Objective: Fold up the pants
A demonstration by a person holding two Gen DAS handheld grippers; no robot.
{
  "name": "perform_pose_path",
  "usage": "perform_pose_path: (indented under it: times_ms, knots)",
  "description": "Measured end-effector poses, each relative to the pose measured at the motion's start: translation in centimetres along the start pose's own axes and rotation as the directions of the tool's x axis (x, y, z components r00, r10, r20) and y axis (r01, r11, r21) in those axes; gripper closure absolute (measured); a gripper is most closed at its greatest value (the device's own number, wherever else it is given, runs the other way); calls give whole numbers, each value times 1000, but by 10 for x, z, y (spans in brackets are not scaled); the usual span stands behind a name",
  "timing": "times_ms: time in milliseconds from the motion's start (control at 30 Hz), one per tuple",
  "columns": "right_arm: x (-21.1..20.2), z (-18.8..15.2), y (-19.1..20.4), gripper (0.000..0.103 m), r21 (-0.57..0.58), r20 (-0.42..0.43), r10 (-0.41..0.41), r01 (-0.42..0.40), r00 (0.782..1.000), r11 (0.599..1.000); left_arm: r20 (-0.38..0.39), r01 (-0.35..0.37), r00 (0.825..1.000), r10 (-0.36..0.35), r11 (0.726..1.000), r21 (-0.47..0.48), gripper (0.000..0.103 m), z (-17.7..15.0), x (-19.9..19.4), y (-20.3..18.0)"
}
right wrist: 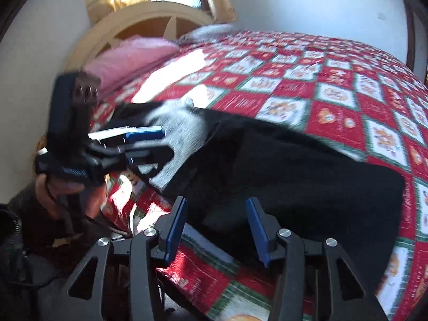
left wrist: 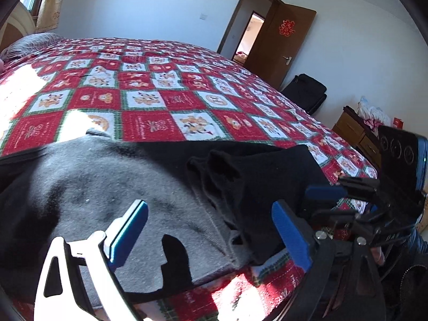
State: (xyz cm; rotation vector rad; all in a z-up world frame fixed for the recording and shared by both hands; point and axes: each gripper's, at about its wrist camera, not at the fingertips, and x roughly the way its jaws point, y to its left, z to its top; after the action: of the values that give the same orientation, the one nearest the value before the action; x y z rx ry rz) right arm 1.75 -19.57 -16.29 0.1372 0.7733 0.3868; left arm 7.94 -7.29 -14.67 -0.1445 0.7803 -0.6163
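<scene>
Nearest, the right claw (right wrist: 216,230) and left claw (left wrist: 211,230) both stand released, gripping nothing, over the soft black fleece-lined pants (left wrist: 112,187). These lie limp along the near edge of the red checked bedspread (left wrist: 160,85); pinching hem corners likely works best.

Left gripper (left wrist: 211,208) angled downward, jaws spread apart and empty, right gripper (right wrist: 218,208) alongside, jaws parted, nothing gripped
</scene>
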Motion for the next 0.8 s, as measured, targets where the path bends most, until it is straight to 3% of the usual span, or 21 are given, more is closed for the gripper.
perform_pose_path:
  times_ms: [133,300,333,367,600,700,800]
  knots:
    - [-29,-10,-43,54,126,76,-96,86,993,988,-46,8,999,-6,999,41,31,10,25,-18]
    - [-40,-17,-76,54,247,107,-143,112,984,962,-101,-51,994,51,999,4,71,19,48,-15]
    - [-41,-17,-79,54,257,114,-148,115,982,960,-101,-54,993,55,998,9,86,19,48,-16]
    - [-42,-17,-82,54,266,122,-156,119,980,957,-103,-54,993,55,999,9,94,21,48,-16]
    - [-59,-20,-103,53,354,178,-223,149,958,923,-8,-59,998,59,998,-1,95,40,22,-13]
    - [-66,-17,-99,50,344,223,-215,130,951,930,-62,-65,996,65,998,-4,95,37,33,-6]
    - [-53,-15,-85,46,269,193,-167,112,967,957,-117,-92,989,89,996,-16,94,28,51,1]
